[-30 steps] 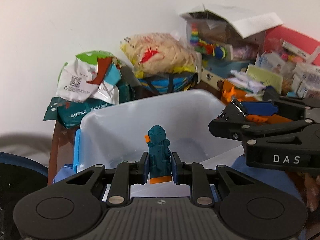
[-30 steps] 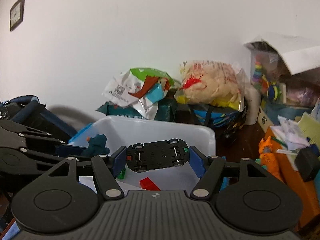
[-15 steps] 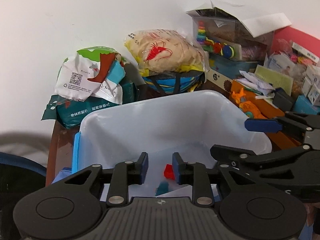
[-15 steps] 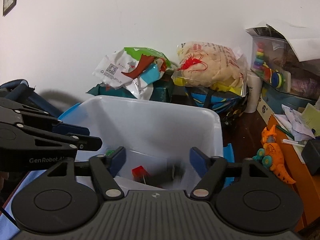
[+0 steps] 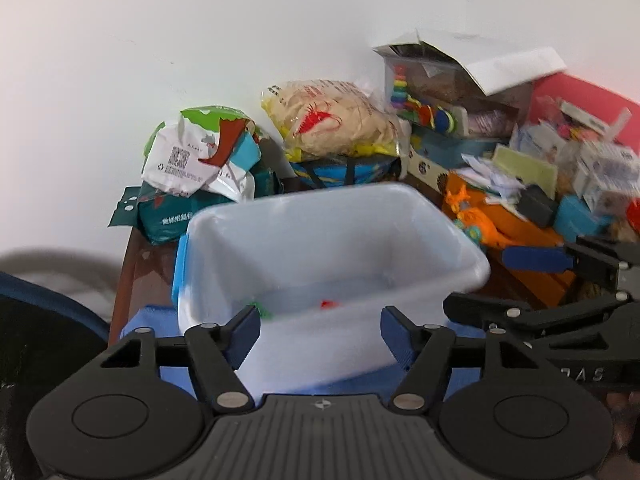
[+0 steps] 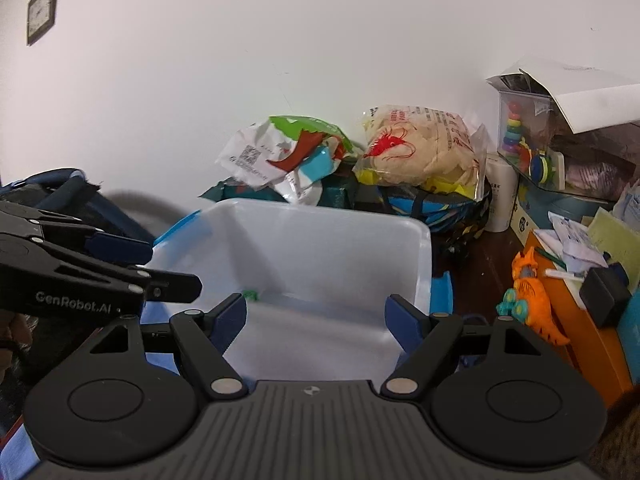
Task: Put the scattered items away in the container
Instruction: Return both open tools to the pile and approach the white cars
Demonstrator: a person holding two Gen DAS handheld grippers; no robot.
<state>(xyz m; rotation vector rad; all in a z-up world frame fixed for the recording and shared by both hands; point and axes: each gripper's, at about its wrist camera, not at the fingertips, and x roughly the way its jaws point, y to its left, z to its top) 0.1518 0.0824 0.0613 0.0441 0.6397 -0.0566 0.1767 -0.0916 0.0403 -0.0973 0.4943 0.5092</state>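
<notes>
A: Left gripper (image 5: 320, 334) over the near rim of the container (image 5: 400, 216), jaws opening, nothing between them. Right gripper (image 6: 316, 322) spread wide, empty too.

B: Contents?

A: Green piece (image 5: 256, 308) near its left wall, red piece (image 5: 329, 304) mid-floor. Small, hard plastic, probably light; pinch across flat sides.

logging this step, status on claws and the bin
Left claw opening, empty. Right claw open, empty. Bin holds small toys. Nothing in the way.
</notes>
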